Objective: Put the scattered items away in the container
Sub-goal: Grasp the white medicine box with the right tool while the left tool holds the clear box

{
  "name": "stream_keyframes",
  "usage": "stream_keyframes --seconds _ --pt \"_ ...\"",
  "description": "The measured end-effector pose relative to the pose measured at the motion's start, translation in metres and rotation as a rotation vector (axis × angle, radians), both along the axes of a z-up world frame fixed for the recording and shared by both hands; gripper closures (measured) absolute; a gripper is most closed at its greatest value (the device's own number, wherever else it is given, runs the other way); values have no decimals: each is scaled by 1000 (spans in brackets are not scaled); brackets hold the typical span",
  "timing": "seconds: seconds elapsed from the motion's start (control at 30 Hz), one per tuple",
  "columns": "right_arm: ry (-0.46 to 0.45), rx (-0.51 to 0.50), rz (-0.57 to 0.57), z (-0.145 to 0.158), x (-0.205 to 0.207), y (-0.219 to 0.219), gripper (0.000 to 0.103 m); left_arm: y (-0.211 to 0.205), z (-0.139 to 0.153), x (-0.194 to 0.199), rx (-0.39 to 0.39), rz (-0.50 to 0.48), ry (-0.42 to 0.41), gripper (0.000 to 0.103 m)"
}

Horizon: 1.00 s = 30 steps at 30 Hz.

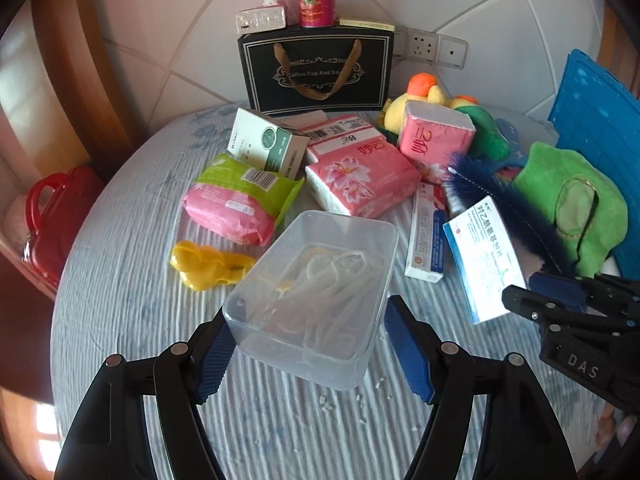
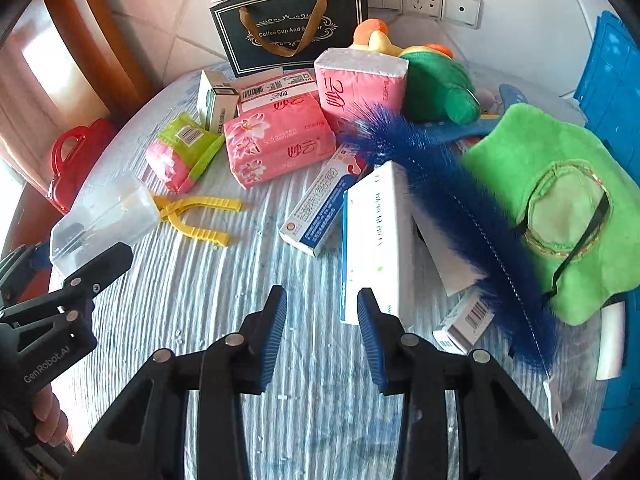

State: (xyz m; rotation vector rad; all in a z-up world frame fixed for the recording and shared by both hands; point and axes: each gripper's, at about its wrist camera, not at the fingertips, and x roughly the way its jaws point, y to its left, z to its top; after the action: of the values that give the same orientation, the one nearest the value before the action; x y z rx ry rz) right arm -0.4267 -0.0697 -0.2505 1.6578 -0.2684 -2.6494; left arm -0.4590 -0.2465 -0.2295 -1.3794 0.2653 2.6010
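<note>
Left wrist view shows your left gripper spread wide around the clear plastic rectangular container on the striped tabletop (contact unclear). Your right gripper is apart, just beside the white-and-blue medicine box.

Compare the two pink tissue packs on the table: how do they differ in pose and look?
The flowered pack lies flat on the striped cloth; the plain pack stands up, with its white end on top. The flowered pack shows lotus prints; the plain pack shows only lettering. The blue brush crosses in front of the plain pack, not the flowered one. Both are pink and sealed.
</note>
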Motion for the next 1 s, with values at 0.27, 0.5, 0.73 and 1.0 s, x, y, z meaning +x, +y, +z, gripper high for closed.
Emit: stream_keyframes --seconds 0.27,0.5,0.73,1.0 --pt "-32 31 -43 -7 18 24 56 8 -12 13 0 19 -27 31" --pt "-52 38 -4 -23 2 24 36 18 -29 -3 -6 16 -58 31" --pt "-90 22 48 -51 -35 32 36 30 -52 -43 -10 41 -88 31" --pt "-94 34 106 -76 -74 37 3 47 -92 -75 -34 28 -167 31"
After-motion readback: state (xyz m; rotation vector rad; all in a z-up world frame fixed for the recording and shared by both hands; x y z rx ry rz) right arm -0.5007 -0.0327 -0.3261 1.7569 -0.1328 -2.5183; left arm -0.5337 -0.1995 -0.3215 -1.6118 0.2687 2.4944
